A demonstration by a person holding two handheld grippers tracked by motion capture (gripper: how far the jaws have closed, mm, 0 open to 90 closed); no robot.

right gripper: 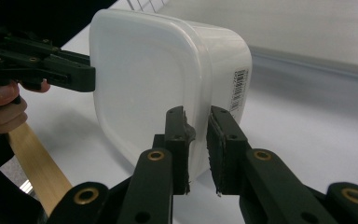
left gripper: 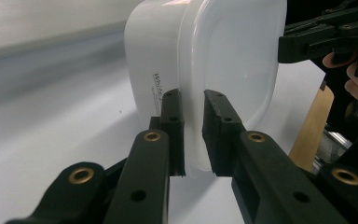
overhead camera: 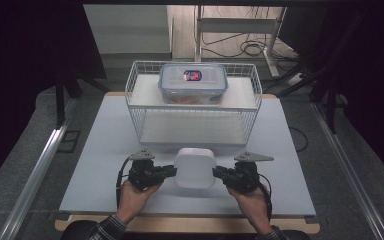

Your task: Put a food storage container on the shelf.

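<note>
White plastic container [overhead camera: 194,168] sits near the front middle of the tabletop [overhead camera: 105,150], between two hand-held tongs. It is a rounded, squarish tub of milky plastic, and it appears to rest with its flat base turned up and its rim down. From the high view, the left tongs [overhead camera: 172,171] meet its left side and the right tongs [overhead camera: 216,173] meet its right side — each held in a person's hand, the left hand [overhead camera: 136,197] and the right hand [overhead camera: 250,201] coming in from the bottom edge, with checked sleeves just showing.

In the left gripper view the two black jaws stand narrow, pinching the container's rim [left gripper: 193,135] between their pads; a line of small dark print runs down the tub's wall beside them. In the right gripper view the jaws are likewise narrow and clamp the tub's edge [right gripper: 198,135], with a barcode label [right gripper: 238,88] on the wall just above. Each of these views also shows the opposite tongs touching the far side of the tub.

Behind the container, farther back on the tabletop, stands a white wire rack [overhead camera: 192,102] with two shelves. On its upper shelf rests a clear lidded box [overhead camera: 193,82] with a blue seal and a small red and blue label on the lid.
</note>
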